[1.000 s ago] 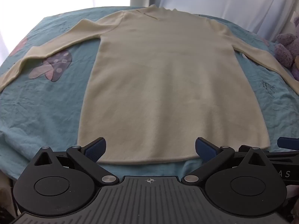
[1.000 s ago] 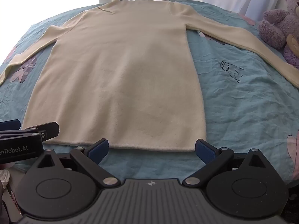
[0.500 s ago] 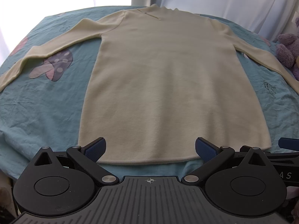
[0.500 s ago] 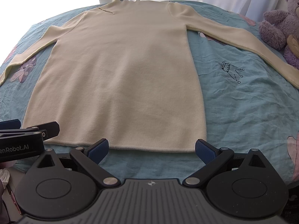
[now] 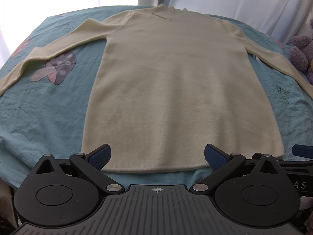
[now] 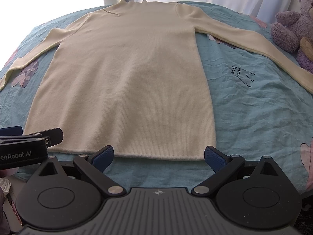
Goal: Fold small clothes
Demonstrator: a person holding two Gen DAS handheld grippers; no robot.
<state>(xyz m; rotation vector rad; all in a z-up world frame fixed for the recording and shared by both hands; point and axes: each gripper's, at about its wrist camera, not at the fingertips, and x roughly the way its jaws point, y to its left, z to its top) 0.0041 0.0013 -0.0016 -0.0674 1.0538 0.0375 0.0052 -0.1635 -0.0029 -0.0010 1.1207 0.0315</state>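
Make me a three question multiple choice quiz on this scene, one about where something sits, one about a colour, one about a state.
1. Where is the purple plush toy?
A. at the far right edge of the bed
B. on the sweater's hem
C. between the fingers of the left gripper

2. What colour is the long-sleeved sweater?
A. red
B. cream
C. black

3. How are the sweater's sleeves?
A. folded across the chest
B. rolled up
C. spread out to both sides

Answers:
1. A, it sits beside the right sleeve's end on the blue sheet.
2. B, the knit is pale cream all over.
3. C, each sleeve lies flat, angled outward.
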